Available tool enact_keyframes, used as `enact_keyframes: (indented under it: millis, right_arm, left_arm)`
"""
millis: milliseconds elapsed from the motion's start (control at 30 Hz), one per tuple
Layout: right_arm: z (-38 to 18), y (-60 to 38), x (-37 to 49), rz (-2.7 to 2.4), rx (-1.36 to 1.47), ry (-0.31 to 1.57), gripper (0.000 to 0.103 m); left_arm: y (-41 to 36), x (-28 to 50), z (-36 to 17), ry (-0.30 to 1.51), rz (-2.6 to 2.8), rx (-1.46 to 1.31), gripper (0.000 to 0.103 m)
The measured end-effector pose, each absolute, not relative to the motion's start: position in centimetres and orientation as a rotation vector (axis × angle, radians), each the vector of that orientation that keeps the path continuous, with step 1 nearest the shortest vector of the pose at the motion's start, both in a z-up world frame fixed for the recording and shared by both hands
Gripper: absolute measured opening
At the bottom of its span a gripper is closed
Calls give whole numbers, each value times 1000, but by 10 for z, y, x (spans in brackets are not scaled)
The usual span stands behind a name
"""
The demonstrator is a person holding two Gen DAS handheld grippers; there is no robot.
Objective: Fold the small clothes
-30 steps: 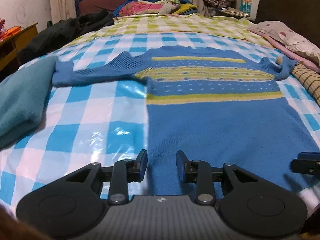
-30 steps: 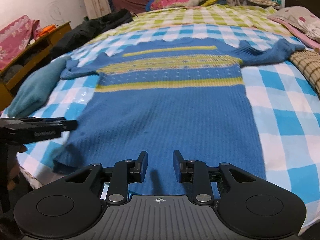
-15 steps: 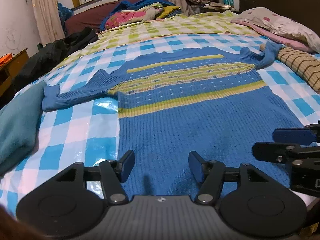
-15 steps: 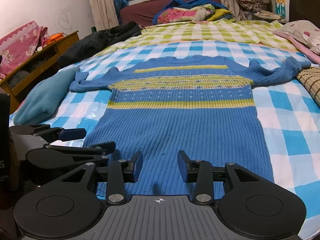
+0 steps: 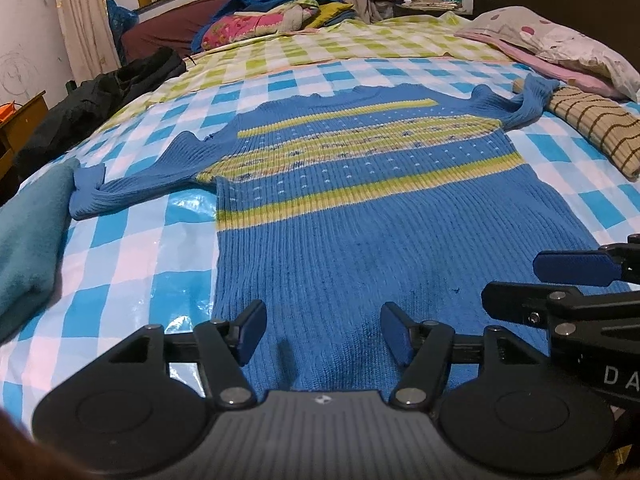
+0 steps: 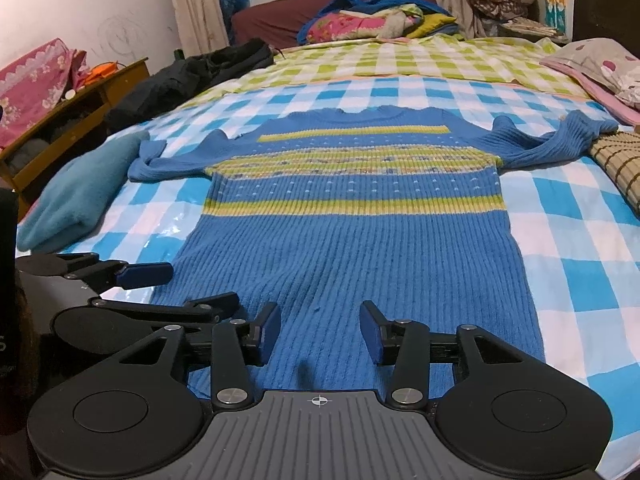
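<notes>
both the left gripper (image 5: 323, 331) and right gripper (image 6: 320, 332) have just been opening and now stand spread above the near hem of the blue sweater (image 5: 360, 216), gripping nothing. the sweater lies flat on the bed (image 5: 140, 256), released and ready for a fold. the right view alone shows the far collar squarely.

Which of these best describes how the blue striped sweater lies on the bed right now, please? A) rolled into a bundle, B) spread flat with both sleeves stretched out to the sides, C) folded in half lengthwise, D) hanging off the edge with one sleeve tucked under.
B: the blue striped sweater lies flat on the checked bed cover, a sleeve reaching out to each side, nothing folded yet.
</notes>
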State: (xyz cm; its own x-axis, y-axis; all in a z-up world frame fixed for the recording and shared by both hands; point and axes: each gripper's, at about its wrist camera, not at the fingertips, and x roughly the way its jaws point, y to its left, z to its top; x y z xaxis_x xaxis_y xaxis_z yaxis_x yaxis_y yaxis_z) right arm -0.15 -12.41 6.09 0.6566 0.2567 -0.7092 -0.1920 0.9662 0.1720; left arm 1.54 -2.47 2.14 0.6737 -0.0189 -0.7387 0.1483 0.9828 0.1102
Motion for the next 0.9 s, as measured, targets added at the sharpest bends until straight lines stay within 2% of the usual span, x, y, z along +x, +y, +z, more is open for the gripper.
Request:
enact_keyframes:
  millis: [300, 467, 900]
  right_arm:
    - [61, -123, 5, 241, 75, 822, 44]
    - [61, -122, 8, 234, 69, 826, 44]
    - [59, -122, 18, 224, 62, 841, 44]
  left_arm:
    - [-25, 22, 21, 870, -88, 155, 69]
    - [-25, 29, 20, 908, -74, 148, 73]
    - [-25, 37, 19, 940, -59, 147, 74]
